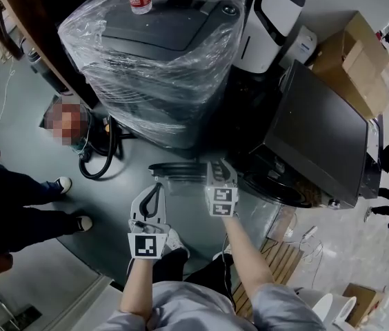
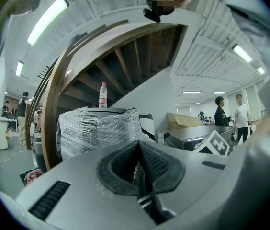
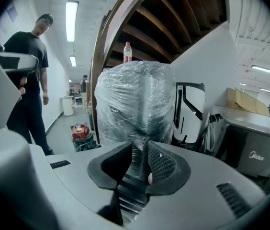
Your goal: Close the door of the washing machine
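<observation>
The right gripper (image 3: pixel 139 153) pinches only the rim of the open door (image 1: pixel 178 170), the left gripper (image 2: pixel 138 150) closed on nothing; swung hard, that rim could slip free before the washing machine (image 1: pixel 316 138) latches.

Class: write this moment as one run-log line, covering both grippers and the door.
left gripper: shut, empty | right gripper: shut on door | door: open, swung out from washer | closing: not done

Strip lights (image 2: pixel 47 19) are glowing on the white ceiling (image 2: pixel 207 51). A curved wooden staircase (image 3: pixel 173 18) is rising over the grey floor (image 1: pixel 108 205), cardboard boxes (image 1: pixel 356 61) sitting nearby.
</observation>
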A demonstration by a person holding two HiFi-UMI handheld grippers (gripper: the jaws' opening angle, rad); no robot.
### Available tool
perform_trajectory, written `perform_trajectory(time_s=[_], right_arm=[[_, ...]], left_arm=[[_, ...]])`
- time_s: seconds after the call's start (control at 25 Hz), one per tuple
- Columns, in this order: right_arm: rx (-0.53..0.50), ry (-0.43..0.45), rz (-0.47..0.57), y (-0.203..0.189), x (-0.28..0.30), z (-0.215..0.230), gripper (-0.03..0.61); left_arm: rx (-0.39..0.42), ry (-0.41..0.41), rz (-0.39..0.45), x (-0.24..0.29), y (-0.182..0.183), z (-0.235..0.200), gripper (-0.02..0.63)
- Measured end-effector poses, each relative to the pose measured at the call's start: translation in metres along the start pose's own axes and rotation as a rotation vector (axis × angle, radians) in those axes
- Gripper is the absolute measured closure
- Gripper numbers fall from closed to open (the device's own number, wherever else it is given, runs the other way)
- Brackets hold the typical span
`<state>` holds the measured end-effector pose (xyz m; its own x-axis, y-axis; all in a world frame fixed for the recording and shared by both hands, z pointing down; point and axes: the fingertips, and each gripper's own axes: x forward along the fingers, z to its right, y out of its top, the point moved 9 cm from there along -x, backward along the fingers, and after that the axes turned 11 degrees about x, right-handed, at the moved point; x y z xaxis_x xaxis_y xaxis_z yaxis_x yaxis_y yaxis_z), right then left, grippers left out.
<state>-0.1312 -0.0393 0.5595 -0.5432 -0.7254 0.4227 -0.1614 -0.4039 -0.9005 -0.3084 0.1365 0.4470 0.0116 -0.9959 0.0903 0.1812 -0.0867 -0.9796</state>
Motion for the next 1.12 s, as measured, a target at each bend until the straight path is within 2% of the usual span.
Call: perform_trajectory(time_s=[0.28,0.6,0.76,0.88,1.0,1.08,1.12], right_arm=[[-0.058,-0.003,-0.171,-0.027,0.046,-0.007,0.488],[-0.044,-0.026,-0.292,-0.042,0.075,-0.01,0.488],[-0.079,-0.029,-0.36,-0.048,0.087,-0.012,0.488],[-0.13,-0.038,-0.385,-0.048,0.09,-0.014,0.503],[-0.15,-0.053,-0.385,-0.048,0.088,-0.016,0.52],[-0.141,-0.068,-0.379,-0.052,0.083,-0.016,0.568],[-0.126,-0.072,-0.379,-0.053,0.081,-0.016,0.569]], left_arm=[[-0.007,0.017,0.0,-0.007,-0.003,-0.005,0.612],[-0.005,0.019,0.002,-0.011,-0.004,-0.007,0.612],[0.009,0.011,-0.009,-0.015,-0.005,-0.006,0.612],[0.003,0.008,-0.043,-0.018,-0.008,-0.007,0.612],[-0.004,0.011,-0.036,-0.018,-0.008,-0.008,0.612],[-0.003,0.01,-0.024,-0.018,-0.007,-0.007,0.612],[0.002,0.007,-0.018,-0.017,-0.007,-0.007,0.612]])
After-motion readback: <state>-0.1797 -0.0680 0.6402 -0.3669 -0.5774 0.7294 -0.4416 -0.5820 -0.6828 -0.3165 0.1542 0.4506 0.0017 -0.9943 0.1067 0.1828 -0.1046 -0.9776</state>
